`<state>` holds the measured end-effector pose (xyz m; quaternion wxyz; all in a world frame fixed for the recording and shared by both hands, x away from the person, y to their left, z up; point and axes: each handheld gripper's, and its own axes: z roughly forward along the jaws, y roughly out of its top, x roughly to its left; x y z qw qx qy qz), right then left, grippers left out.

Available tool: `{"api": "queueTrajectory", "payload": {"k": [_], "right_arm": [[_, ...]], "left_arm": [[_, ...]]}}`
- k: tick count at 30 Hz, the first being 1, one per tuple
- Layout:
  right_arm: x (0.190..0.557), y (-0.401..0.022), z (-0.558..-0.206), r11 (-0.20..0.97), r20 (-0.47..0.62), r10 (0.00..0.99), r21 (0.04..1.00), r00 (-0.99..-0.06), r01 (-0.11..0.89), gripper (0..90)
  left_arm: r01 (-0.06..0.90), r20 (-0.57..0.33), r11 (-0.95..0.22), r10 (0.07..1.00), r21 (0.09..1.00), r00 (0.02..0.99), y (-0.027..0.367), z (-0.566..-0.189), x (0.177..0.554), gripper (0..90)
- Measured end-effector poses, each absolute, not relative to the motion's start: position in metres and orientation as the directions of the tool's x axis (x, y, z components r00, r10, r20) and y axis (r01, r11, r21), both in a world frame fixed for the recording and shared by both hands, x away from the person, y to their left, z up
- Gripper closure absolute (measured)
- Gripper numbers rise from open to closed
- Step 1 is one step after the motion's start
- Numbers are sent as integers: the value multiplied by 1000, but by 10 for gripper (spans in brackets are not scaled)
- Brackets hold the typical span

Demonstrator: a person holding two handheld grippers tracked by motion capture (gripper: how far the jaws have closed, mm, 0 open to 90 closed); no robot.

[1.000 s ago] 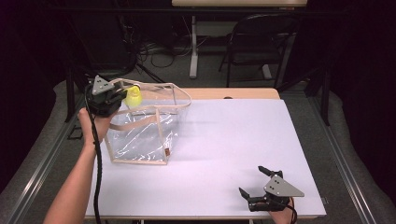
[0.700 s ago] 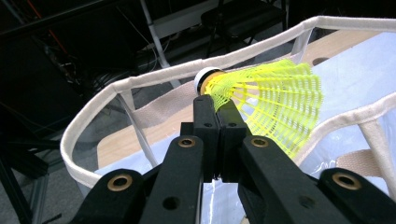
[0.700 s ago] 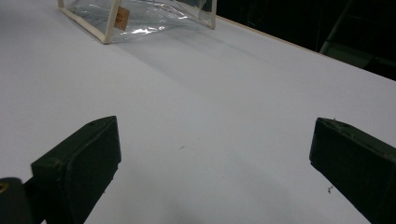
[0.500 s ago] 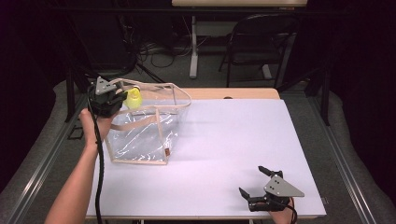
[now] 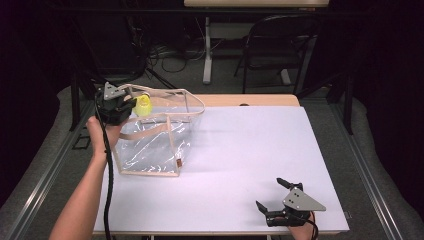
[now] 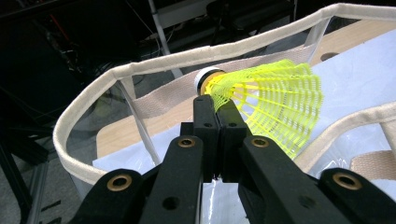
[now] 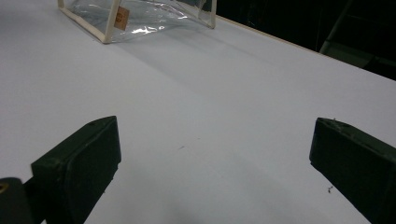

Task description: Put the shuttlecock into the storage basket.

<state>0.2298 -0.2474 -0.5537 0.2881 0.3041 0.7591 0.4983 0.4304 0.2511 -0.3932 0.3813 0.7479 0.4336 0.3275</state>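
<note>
- The left gripper (image 5: 131,103) has its jaws pressed together on the edge of a yellow shuttlecock (image 6: 268,100), gripping the mesh skirt close to the white cork end.
- In the left gripper view the shuttlecock sits just above the open mouth of a clear plastic bag (image 5: 150,145), within the loop of its cream fabric rim (image 6: 154,63); the cork points away towards the far rim.
- In the high view the left hand (image 5: 102,131) holds that gripper at the bag's far left corner, with the shuttlecock (image 5: 143,105) at the top edge of the bag.
- The bag stands on the left part of the white table (image 5: 240,165), its two cream handles (image 5: 192,102) lying across the opening.
- The right gripper (image 5: 276,195) rests near the front right edge of the table, jaws spread wide with nothing between them, well apart from the bag.
- In the right gripper view bare tabletop lies between the jaws, and the bag's lower corner (image 7: 112,21) is far ahead.
</note>
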Motion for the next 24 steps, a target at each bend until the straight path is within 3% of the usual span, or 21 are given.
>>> {"api": "queueTrajectory", "payload": {"k": [24], "right_arm": [[230,-247,-554,319,-133,748,931,-651,175,15]], "left_arm": [[430,177,-354,900,831,398,249,-397,436,887]]}}
